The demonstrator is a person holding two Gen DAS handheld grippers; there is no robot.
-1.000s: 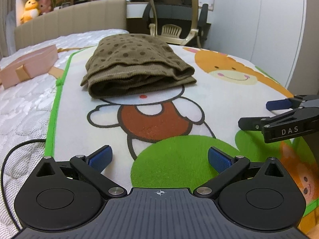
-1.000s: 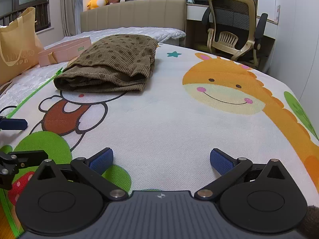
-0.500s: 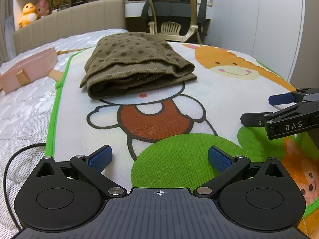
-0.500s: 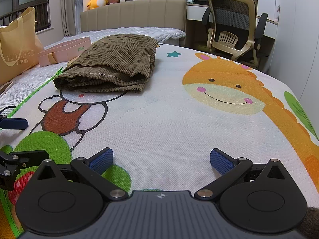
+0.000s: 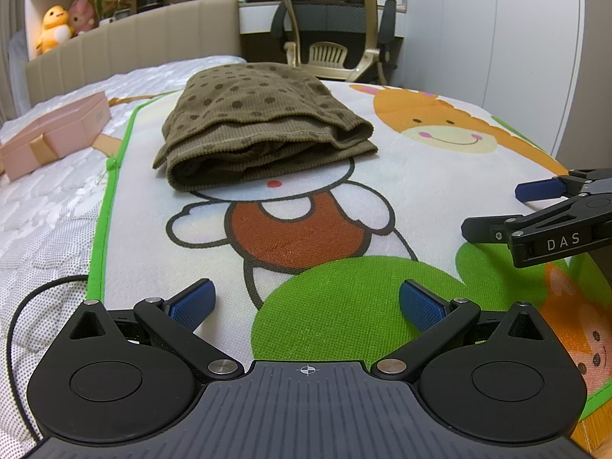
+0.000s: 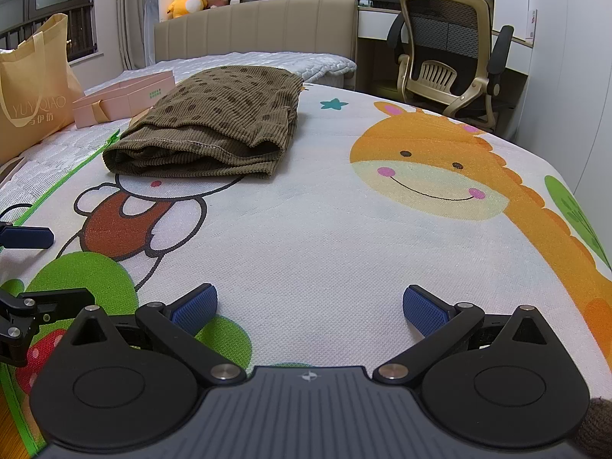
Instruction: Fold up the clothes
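Garment (image 5: 260,122) far edge hidden behind its own fold; right gripper (image 5: 493,210) body cut off at the frame's right edge; box (image 6: 126,95) label too small to read; cable (image 5: 23,306) end out of frame

Olive garment (image 5: 264,122) wore dark dots; white mat (image 6: 325,237) showed an orange giraffe, green-edged; box (image 5: 53,135) was pink; tongs' pads (image 5: 191,304) were blue.

Each wrist camera sits low over the cartoon mat (image 5: 401,176), facing forward along its open fingers toward the headboard (image 6: 260,26). Both views share the folded brown garment (image 5: 260,122), the office chair (image 6: 447,49) and the neighbouring gripper's tips.
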